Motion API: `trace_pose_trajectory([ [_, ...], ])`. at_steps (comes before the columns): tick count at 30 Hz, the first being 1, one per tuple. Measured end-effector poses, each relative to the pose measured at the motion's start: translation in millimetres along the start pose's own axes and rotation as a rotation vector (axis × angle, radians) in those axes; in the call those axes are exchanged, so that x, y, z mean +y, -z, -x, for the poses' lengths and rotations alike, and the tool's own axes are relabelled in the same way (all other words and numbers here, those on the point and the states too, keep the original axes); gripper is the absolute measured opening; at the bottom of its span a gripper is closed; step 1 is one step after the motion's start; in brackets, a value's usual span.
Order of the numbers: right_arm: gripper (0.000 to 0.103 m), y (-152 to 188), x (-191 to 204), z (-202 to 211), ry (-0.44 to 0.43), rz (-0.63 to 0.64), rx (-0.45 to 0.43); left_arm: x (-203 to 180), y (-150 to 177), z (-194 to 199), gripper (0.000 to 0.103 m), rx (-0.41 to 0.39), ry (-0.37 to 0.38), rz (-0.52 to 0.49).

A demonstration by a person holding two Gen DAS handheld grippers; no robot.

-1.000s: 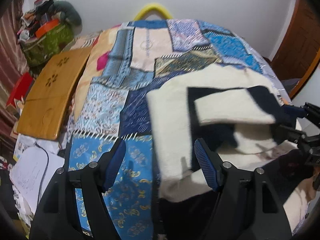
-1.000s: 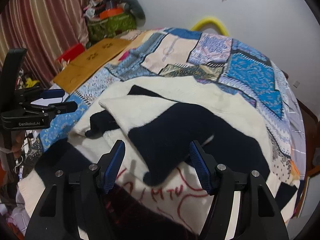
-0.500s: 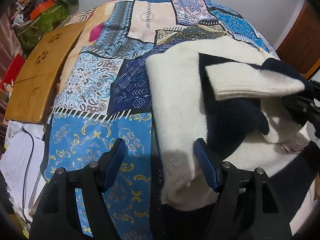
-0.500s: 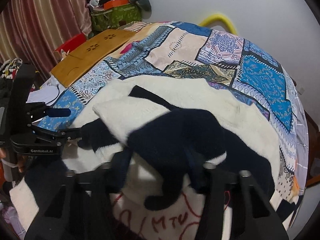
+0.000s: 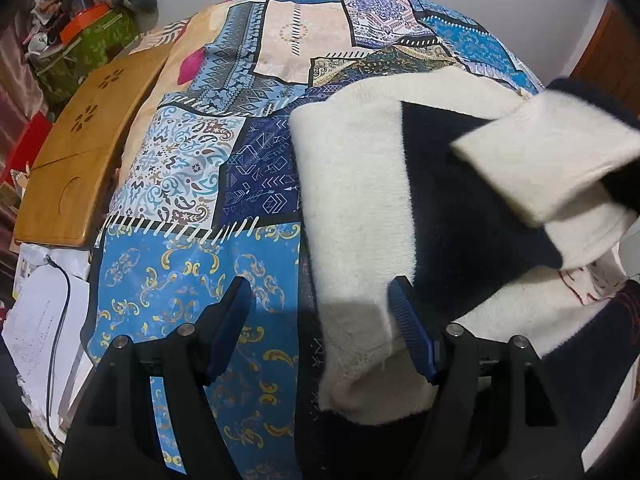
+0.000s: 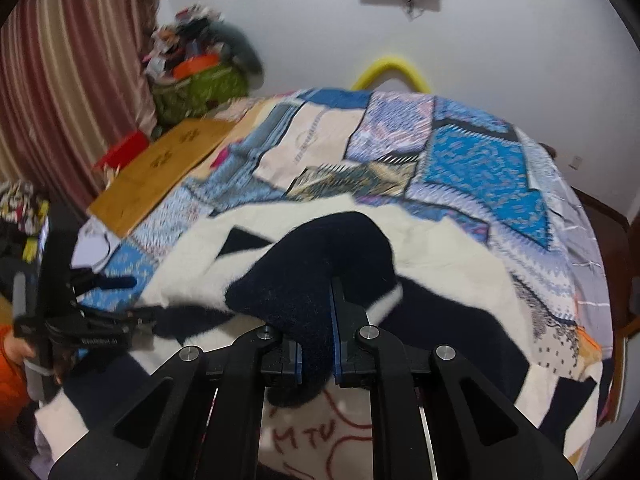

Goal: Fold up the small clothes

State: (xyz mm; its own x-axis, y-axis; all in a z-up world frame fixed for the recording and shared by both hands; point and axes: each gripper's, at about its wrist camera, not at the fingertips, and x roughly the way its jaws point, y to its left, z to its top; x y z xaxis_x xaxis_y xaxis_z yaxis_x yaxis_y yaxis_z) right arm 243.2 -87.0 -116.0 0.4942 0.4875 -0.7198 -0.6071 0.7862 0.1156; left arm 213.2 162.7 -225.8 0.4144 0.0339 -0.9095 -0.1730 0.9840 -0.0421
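The sweater (image 5: 360, 184) lies flat on the bed (image 5: 192, 168). Its dark sleeve (image 6: 316, 272) sticks up right in front of my right hand-held gripper (image 6: 316, 360), whose jaws have just been closing and now pinch it. My left hand-held gripper (image 5: 320, 332) is wide, holding nothing, over the sweater's near white corner.

left gripper (image 5: 320, 332): black angular frame, blue ribbed pads, silver round screws
right gripper (image 6: 316, 344): same black frame, blue pads, silver screws
marking: small white lettering on frame, unreadable
sleeve (image 6: 10, 364): orange
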Motion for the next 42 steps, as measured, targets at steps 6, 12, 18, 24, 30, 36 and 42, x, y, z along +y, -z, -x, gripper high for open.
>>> trace_pose_trajectory([
  [6,0.009,4.1,-29.2,20.2,0.052,-0.090,-0.052,-7.5,1.0,-0.2,0.071,-0.008,-0.031,-0.024],
  [12,0.009,27.0,-60.6,34.8,0.073,-0.187,-0.045,-8.8,0.7,-0.5,0.072,-0.010,-0.041,-0.033],
  [18,0.009,50.9,-85.5,52.4,0.109,-0.268,-0.051,-11.3,1.4,-1.0,0.074,-0.017,-0.069,-0.045],
  [24,0.009,74.6,-107.7,62.5,0.113,-0.312,0.003,-14.2,1.3,-0.1,0.074,-0.017,-0.089,-0.053],
  [30,0.009,70.1,-81.3,69.5,0.076,-0.167,0.027,-18.3,1.0,6.1,0.074,-0.024,-0.107,-0.066],
  [36,0.022,51.0,-53.8,57.5,0.002,-0.085,0.026,-22.3,2.3,23.6,0.074,-0.058,-0.093,-0.080],
  [42,0.049,37.7,-21.3,31.1,-0.025,0.023,0.068,-26.2,1.6,39.3,0.074,-0.095,-0.070,-0.097],
])
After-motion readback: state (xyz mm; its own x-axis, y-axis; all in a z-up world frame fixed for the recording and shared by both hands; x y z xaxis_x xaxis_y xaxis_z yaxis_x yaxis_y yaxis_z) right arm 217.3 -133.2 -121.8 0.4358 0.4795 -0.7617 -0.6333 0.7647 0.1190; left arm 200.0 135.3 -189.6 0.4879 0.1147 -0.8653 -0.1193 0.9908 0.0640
